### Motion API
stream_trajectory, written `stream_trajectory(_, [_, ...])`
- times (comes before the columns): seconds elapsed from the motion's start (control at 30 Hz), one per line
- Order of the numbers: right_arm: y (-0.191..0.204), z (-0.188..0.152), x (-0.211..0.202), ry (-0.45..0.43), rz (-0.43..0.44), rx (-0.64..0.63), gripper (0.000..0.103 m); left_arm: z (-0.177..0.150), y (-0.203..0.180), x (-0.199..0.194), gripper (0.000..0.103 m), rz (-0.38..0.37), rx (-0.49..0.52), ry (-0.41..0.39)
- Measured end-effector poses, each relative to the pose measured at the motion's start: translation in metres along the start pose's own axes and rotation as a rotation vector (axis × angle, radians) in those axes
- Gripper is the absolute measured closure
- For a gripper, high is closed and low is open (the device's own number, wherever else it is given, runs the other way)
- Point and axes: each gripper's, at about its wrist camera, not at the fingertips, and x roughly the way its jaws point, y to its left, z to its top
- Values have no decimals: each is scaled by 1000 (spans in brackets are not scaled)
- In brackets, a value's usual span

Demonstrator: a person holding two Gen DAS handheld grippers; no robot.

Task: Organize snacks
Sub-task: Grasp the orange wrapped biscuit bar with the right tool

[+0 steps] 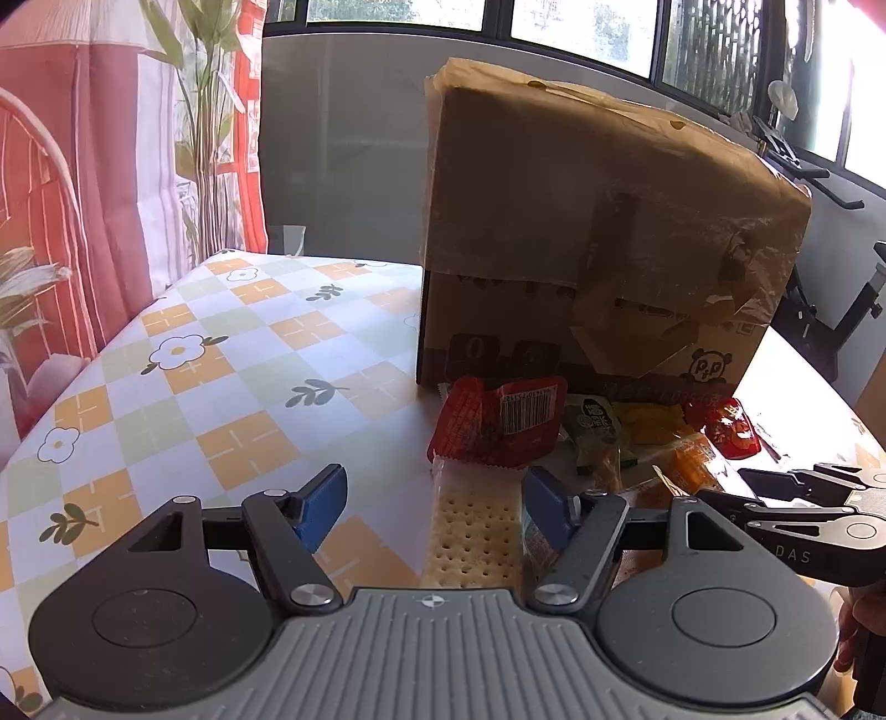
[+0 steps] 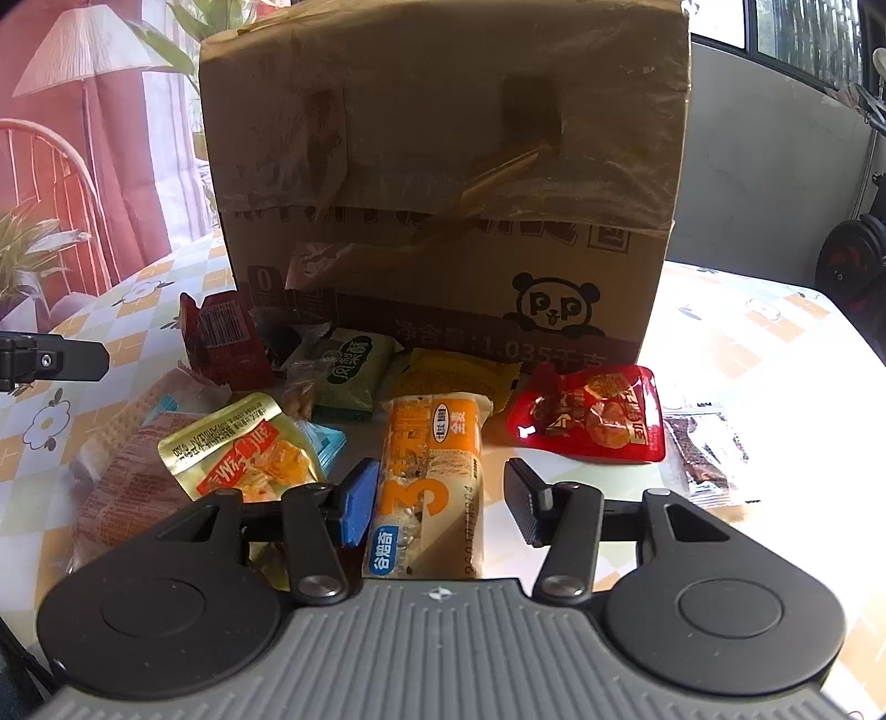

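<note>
A table (image 1: 232, 387) under a checked orange, green and white flower-print cloth stands by red curtains (image 1: 111, 194) and dark-framed windows (image 1: 581, 27). Mixed wrapped snacks (image 2: 354, 365) lie before a tall brown cardboard box (image 2: 443, 166). The left hand-held gripper (image 1: 434, 507) is spread around a clear-wrapped cracker pack (image 1: 470, 531); the right hand-held gripper (image 2: 440, 501) is spread around an orange-and-white bar packet (image 2: 432, 487), not yet pinching.

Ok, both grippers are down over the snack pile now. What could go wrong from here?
1. The right gripper straddles the orange-and-white bar, but the yellow pouch lies against its blue finger and may get pinched too.
2. The left gripper brackets the cracker pack, which lies under the red packet; lifting may drag that along.
3. The grippers sit close together and could collide.
</note>
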Motion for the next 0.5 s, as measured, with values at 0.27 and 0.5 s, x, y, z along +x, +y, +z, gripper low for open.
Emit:
stream_trajectory(0.27, [-3,-14,-1,-32,15,-20,63,-2,-3,8,32,-11,2,23])
stream_trajectory(0.5, [-6,-14,2,-26,33,-1,63,18,-3,26,32,-81,26,-3])
